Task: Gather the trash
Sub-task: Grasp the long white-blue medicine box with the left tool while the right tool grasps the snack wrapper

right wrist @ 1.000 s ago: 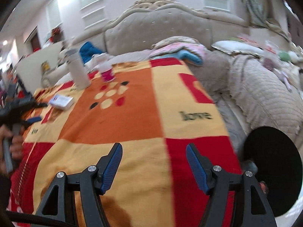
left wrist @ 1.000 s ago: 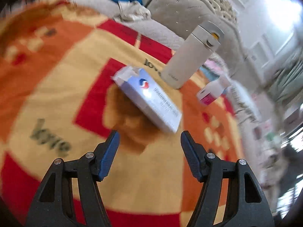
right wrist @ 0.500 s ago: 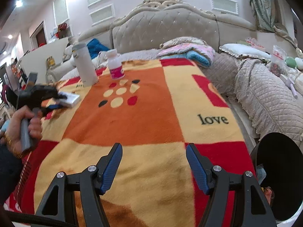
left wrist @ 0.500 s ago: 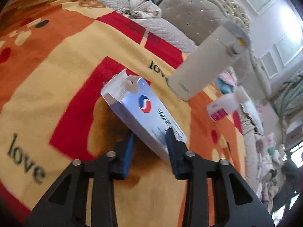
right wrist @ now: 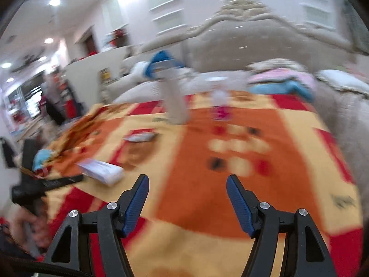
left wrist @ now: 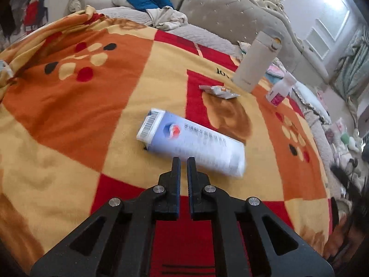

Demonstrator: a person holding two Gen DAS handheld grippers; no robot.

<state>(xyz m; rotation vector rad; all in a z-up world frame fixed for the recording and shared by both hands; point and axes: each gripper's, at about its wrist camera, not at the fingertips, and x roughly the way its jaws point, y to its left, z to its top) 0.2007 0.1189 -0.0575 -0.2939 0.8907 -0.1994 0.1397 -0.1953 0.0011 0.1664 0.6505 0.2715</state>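
Observation:
A white and blue medicine box (left wrist: 191, 142) is held flat above the patterned blanket (left wrist: 96, 106). My left gripper (left wrist: 183, 161) is shut on the box's near long edge. A crumpled silver wrapper (left wrist: 220, 91) lies on the blanket beyond the box. In the right wrist view, which is blurred, the box (right wrist: 101, 172) shows at the left with the left gripper (right wrist: 69, 180) on it, and the wrapper (right wrist: 139, 136) lies further back. My right gripper (right wrist: 187, 198) is open and empty above the blanket.
A tall white flask (left wrist: 257, 62) and a small white bottle with a pink label (left wrist: 280, 90) stand at the far side of the blanket. A padded headboard (left wrist: 230, 13), pillows and clothes lie behind. A blue mask (right wrist: 42, 157) lies at the blanket's left edge.
My left gripper closed on the box's edge and lifted it clear, uncovering the wrapper near the flask. My right gripper swung left and lower over the blanket, still open.

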